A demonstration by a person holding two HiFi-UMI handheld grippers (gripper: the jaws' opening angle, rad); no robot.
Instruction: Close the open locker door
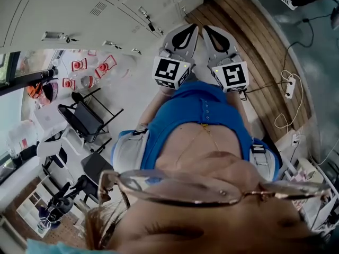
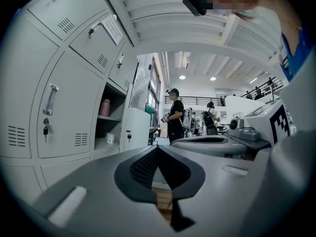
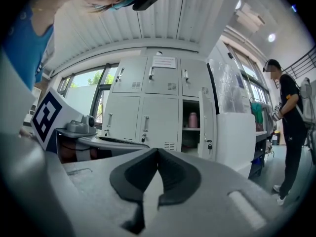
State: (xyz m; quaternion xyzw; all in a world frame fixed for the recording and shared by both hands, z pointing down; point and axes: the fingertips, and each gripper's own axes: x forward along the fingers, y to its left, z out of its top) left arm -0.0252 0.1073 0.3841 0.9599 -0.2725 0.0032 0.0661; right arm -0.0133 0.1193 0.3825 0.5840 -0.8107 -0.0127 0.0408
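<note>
— Up close, how do your claws stand?
— Side by side. My left gripper point(image 2: 158, 149) and right gripper point(image 3: 158, 151) are both pinched tight on nothing.
— And the locker door point(image 3: 209, 125)?
— Well ahead, upright, standing out on the right of its open compartment point(image 3: 190, 138), with a pink bottle point(image 3: 193, 119) inside. It lies left of my left claw's line and right of my right's, and neither looks clearly nearer. Its hinge I can't make out, and the head view doesn't show the door
</note>
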